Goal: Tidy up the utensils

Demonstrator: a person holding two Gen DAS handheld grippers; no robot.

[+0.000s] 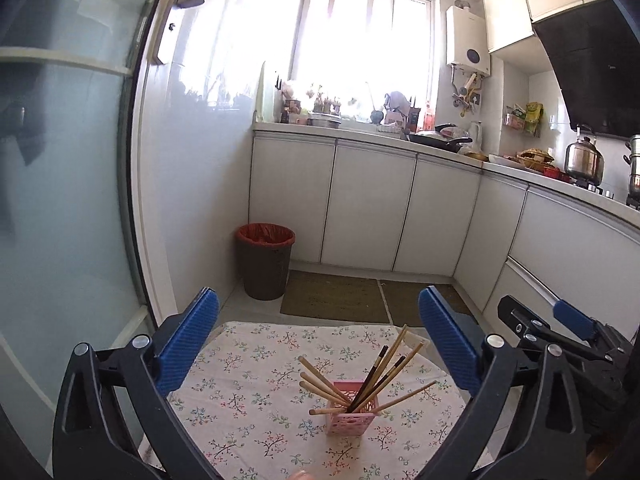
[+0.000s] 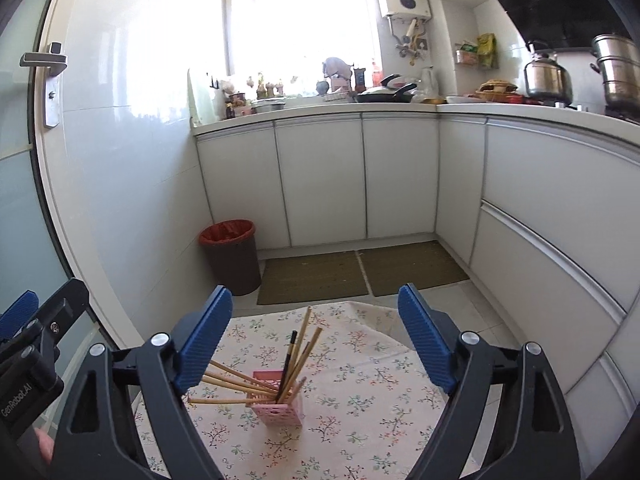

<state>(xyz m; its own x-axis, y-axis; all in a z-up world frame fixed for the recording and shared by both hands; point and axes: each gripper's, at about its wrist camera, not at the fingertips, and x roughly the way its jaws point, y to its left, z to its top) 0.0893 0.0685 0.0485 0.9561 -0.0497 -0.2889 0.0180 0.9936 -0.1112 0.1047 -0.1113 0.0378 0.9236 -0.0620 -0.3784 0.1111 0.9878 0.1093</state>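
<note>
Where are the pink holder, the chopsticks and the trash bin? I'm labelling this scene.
pink holder (image 1: 347,420), left wrist view, on its front lattice wall.
chopsticks (image 1: 394,346), left wrist view, on a light stick's upper shaft.
trash bin (image 2: 236,264), right wrist view, on its brown side wall.

Pink lattice holder (image 1: 351,412) at 6 o'clock of left wrist view; tan chopsticks (image 1: 320,386) and dark brown chopsticks (image 1: 370,380) inside. Tablecloth (image 1: 248,412) white, small red and green floral sprigs. Bin (image 1: 265,262) dark brown, red liner, 9 o'clock of mats (image 1: 334,296), olive green. Cabinets (image 1: 372,208) white. Gripper pads (image 2: 206,342) blue, ribbed; arms black
</note>
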